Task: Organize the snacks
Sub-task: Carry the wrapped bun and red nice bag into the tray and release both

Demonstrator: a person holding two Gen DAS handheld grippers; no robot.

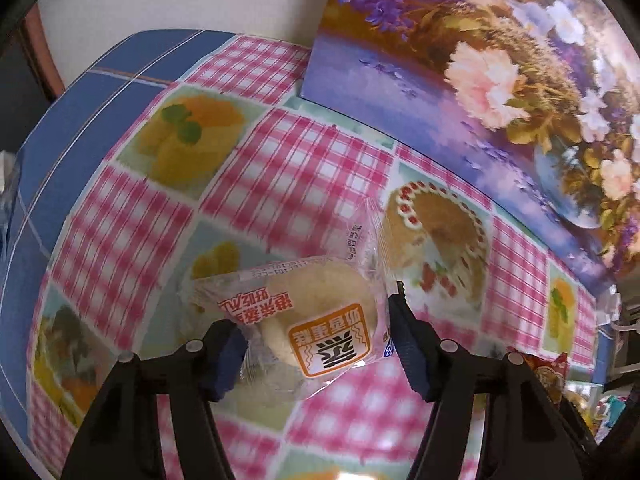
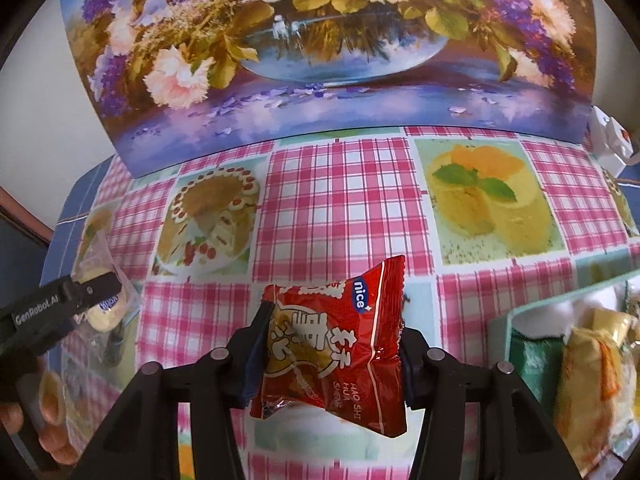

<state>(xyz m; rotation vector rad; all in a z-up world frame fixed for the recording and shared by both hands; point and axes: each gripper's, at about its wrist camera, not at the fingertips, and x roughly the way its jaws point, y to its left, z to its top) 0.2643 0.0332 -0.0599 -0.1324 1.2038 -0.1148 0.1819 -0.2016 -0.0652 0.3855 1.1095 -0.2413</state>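
- Snacks first: the largest task item we see is the pale green open box at four o'clock in the right wrist view, already holding a green packet and a yellow packet.
- The glossy red foil snack packet hangs off the checked pink tablecloth, pinched across its width by our right gripper; its long axis runs twelve to six.
- We judge the right hand nearer the box: the coming move is a short carry toward three o'clock.
- The clear plastic-wrapped pale round cake sits clamped in our left gripper, pads pressing its wrapper on both sides.
- In the right view that left gripper lies at nine o'clock, farther from the box.
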